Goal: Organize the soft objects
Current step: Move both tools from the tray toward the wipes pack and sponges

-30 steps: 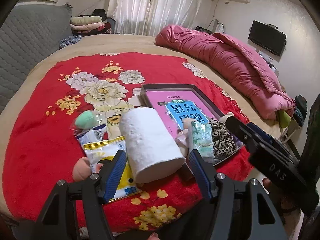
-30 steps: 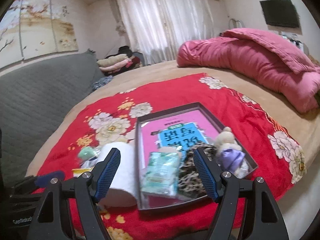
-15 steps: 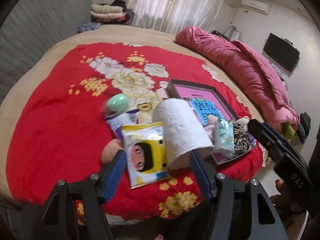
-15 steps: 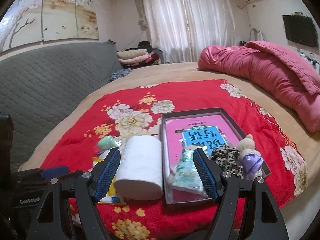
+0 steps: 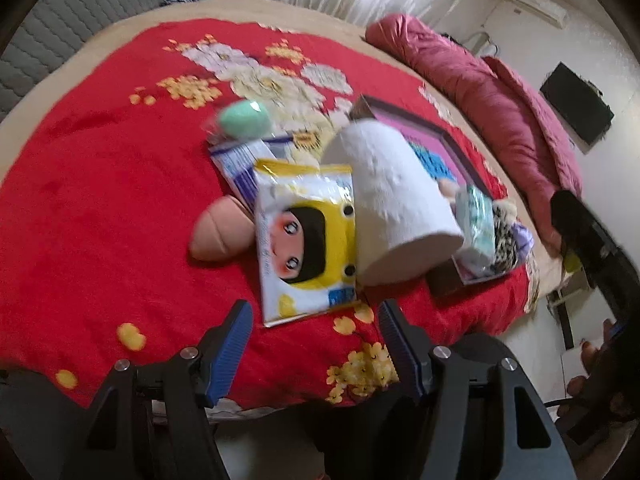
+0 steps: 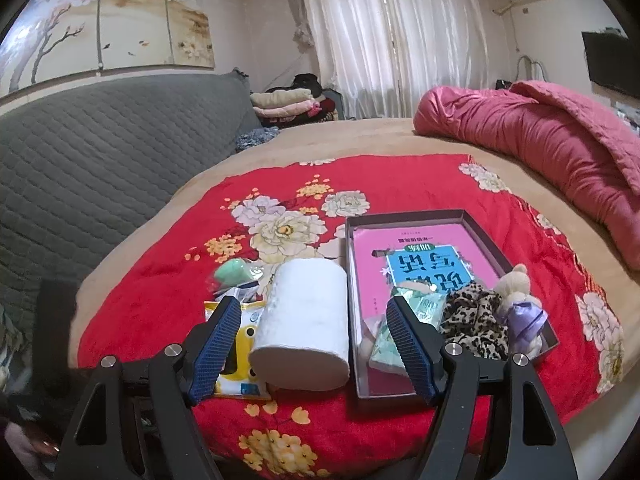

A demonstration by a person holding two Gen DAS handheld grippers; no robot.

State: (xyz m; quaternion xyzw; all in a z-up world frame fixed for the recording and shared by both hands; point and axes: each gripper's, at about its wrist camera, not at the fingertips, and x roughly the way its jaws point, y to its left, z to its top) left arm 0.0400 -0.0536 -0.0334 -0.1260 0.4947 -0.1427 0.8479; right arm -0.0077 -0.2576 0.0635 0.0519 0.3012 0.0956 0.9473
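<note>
A white paper roll (image 5: pixel 394 200) (image 6: pixel 306 328) lies on the red floral blanket beside a dark tray (image 6: pixel 404 216). A yellow tissue pack (image 5: pixel 306 240) (image 6: pixel 240 364), a blue-white packet (image 5: pixel 240 160), a green sponge (image 5: pixel 245 120) (image 6: pixel 232 272) and a peach sponge (image 5: pixel 220 234) lie left of the roll. In the tray are a green tissue pack (image 6: pixel 404 320), a leopard scrunchie (image 6: pixel 476 320) and a plush bear (image 6: pixel 520 304). My left gripper (image 5: pixel 314 344) is open and empty above the blanket's near edge. My right gripper (image 6: pixel 314 344) is open and empty, near the roll.
A pink quilt (image 6: pixel 540 152) is heaped at the bed's right. A grey padded headboard (image 6: pixel 100 152) is at the left. Folded clothes (image 6: pixel 284 104) are stacked at the back. The tray (image 5: pixel 448 136) holds a pink book (image 6: pixel 424 252).
Both grippers have drawn back and risen from the items. The left view has swung left and tilted down, so the yellow pack now sits ahead of it. Nothing was picked up.
</note>
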